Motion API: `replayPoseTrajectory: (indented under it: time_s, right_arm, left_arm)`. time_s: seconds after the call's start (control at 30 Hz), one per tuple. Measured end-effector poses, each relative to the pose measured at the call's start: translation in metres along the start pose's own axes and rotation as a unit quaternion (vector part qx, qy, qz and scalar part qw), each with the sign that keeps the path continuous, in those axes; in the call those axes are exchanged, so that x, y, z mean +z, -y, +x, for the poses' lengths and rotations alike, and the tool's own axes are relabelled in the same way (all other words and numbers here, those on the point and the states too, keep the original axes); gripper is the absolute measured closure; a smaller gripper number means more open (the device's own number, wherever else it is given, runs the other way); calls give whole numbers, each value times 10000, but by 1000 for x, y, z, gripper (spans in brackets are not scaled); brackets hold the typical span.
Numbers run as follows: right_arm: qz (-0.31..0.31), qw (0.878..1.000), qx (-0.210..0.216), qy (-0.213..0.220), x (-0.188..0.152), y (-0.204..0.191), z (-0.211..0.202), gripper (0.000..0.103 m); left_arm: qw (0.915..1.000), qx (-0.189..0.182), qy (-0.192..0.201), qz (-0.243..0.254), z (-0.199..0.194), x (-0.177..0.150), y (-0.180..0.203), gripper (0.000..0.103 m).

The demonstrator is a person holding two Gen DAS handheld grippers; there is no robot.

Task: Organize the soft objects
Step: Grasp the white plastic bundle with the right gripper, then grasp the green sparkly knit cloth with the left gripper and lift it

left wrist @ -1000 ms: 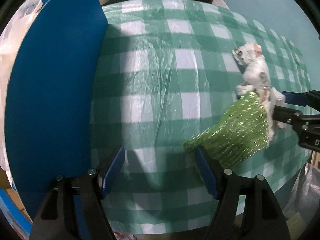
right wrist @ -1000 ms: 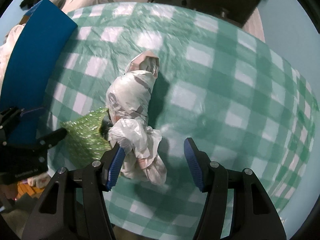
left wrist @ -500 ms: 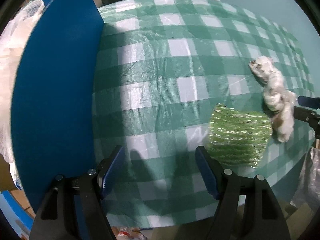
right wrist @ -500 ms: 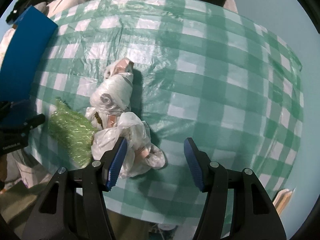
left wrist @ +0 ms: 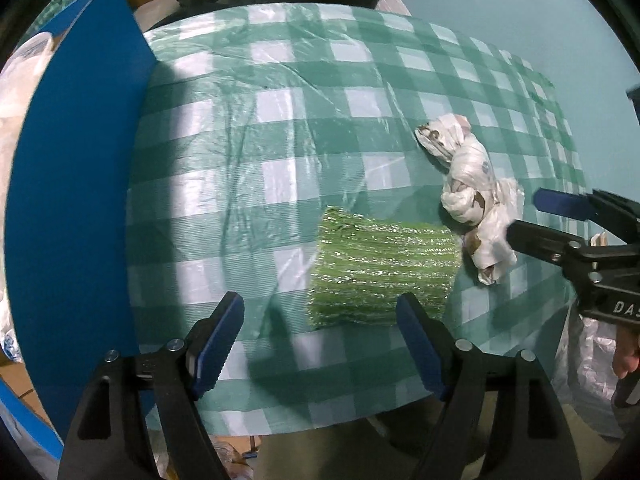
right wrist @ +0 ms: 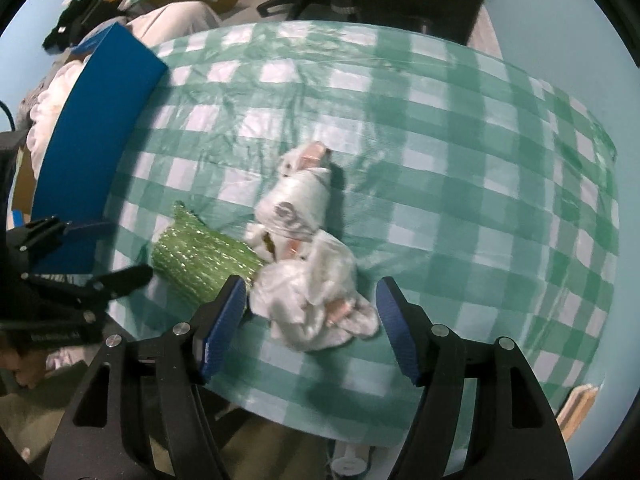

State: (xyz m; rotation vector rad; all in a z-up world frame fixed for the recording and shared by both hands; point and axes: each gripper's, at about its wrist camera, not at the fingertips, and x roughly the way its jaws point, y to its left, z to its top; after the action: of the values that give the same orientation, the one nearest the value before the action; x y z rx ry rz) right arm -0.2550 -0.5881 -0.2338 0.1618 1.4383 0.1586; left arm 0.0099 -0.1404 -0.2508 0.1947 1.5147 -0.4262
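Observation:
A green glittery bundle (left wrist: 380,272) lies flat on the green-and-white checked tablecloth (left wrist: 260,160), and it shows again as the green bundle (right wrist: 200,256) in the right wrist view. Touching its end lies a knotted white plastic bag bundle (left wrist: 476,200), the same white bundle (right wrist: 308,264) from the other side. My left gripper (left wrist: 320,336) hovers above the cloth with jaws opening, nothing between them. My right gripper (right wrist: 310,320) hangs over the white bundle's lower end, jaws opening, pads clear of it. The right gripper (left wrist: 540,216) also shows at the right edge of the left wrist view.
A tall blue box wall (left wrist: 72,200) stands along the table's left side, with white plastic bags (left wrist: 16,92) behind it. The blue box (right wrist: 92,132) shows at the left in the right wrist view. The table's near edge runs just below both grippers. Chairs and clutter stand beyond the far edge.
Both grippers have risen and drawn back from the table. The green bundle left the left gripper and now lies flat. The right gripper's jaws have widened off the white bundle.

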Motion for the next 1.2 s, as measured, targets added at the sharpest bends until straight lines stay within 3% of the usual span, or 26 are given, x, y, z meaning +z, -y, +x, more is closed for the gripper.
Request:
replayPoseTrajectory:
  time_s: [0.3, 0.37, 0.43, 0.57, 0.87, 1.1, 1.2]
  right_arm:
    - [-190, 9994, -178, -228, 8, -5, 36, 37]
    - [-147, 9993, -232, -272, 8, -2, 41, 57]
    - [-75, 9991, -242, -354, 6, 3, 44, 68]
    - [52, 9992, -282, -275, 1, 14, 37, 76]
    - [260, 9993, -207, -165, -17, 38, 18, 77]
    - [278, 9992, -197, -225, -27, 45, 15, 77]
    - [272, 9992, -181, -251, -27, 43, 18, 77]
  left_arm:
    - [9999, 36, -137, -48, 20, 0, 7, 23]
    - [9999, 23, -138, -49, 22, 1, 12, 23]
    - [9999, -16, -154, -59, 25, 0, 16, 22]
    - [9997, -93, -235, -67, 32, -2, 29, 22]
    - [9993, -87, -336, -125, 58, -9, 52, 16]
    - [9988, 372, -308, 38, 79, -9, 70, 15]
    - [9987, 462, -146, 185, 80, -12, 81, 24]
